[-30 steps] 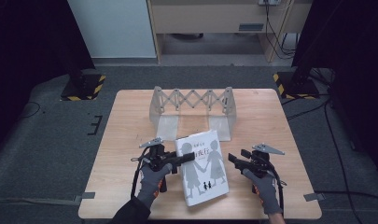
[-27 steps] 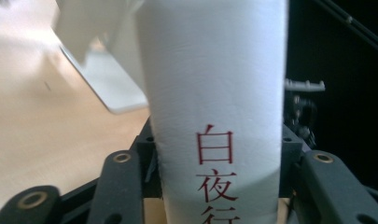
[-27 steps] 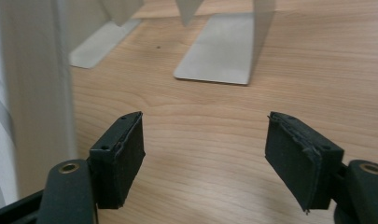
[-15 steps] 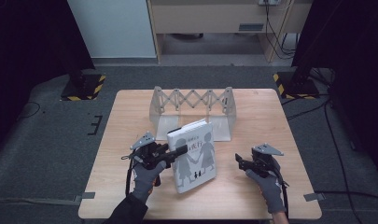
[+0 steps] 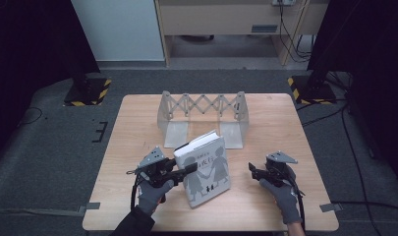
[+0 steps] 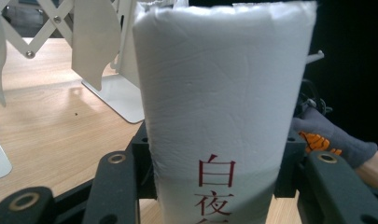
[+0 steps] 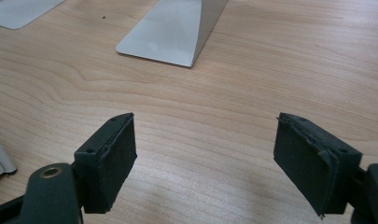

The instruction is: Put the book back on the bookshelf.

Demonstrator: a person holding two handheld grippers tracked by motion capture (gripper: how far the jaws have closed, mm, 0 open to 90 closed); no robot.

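While the left tool (image 5: 186, 170) clamps the spine of a white book (image 5: 208, 169), tilting it up near the table's (image 5: 137, 123) front edge, the right tool (image 5: 252, 170) waits wide open. Thick, stiff and probably hefty, the book seems best gripped across its spine.

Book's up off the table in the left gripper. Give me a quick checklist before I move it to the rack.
1. Left gripper clamped across the book spine: ok.
2. Book lifted and tilted, near corner possibly touching the table: cannot tell.
3. Right gripper open, empty, apart from the book: ok.
4. Bare table between book and rack: ok.
5. Rack slot wide enough for the book: cannot tell.
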